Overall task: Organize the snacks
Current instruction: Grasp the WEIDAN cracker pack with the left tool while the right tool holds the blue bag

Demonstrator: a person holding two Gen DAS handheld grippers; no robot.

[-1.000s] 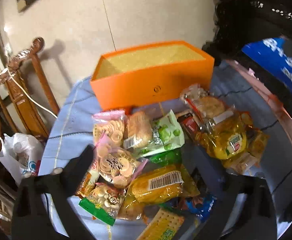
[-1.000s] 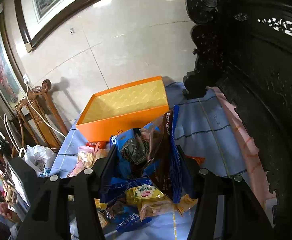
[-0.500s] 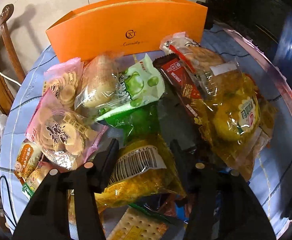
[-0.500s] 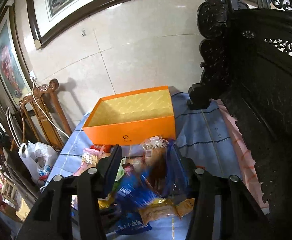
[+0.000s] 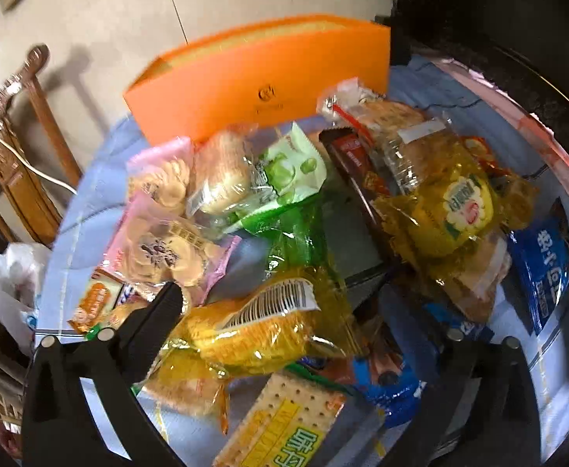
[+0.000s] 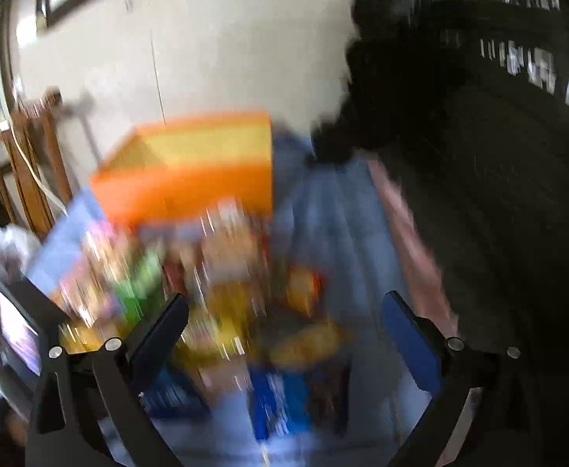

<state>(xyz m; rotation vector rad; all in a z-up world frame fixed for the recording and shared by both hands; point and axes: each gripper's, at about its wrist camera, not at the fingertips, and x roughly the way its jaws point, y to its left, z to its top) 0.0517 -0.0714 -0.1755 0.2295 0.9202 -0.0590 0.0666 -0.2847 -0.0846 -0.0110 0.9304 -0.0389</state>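
The left gripper (image 5: 280,311) was spread wide around a yellow snack pack (image 5: 253,330) in the pile, nothing yet pinched. The right gripper (image 6: 284,323), blurred, was seen wide open and empty. A firm mid-pack closure was judged best before carriage to the orange box (image 5: 261,85) behind the heap.

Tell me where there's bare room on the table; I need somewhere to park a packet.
Bare blue tablecloth shows right of the orange box, toward the dark carved furniture. A thin strip runs left of the pink cookie packs. In front of the box it is crowded with snack packets.
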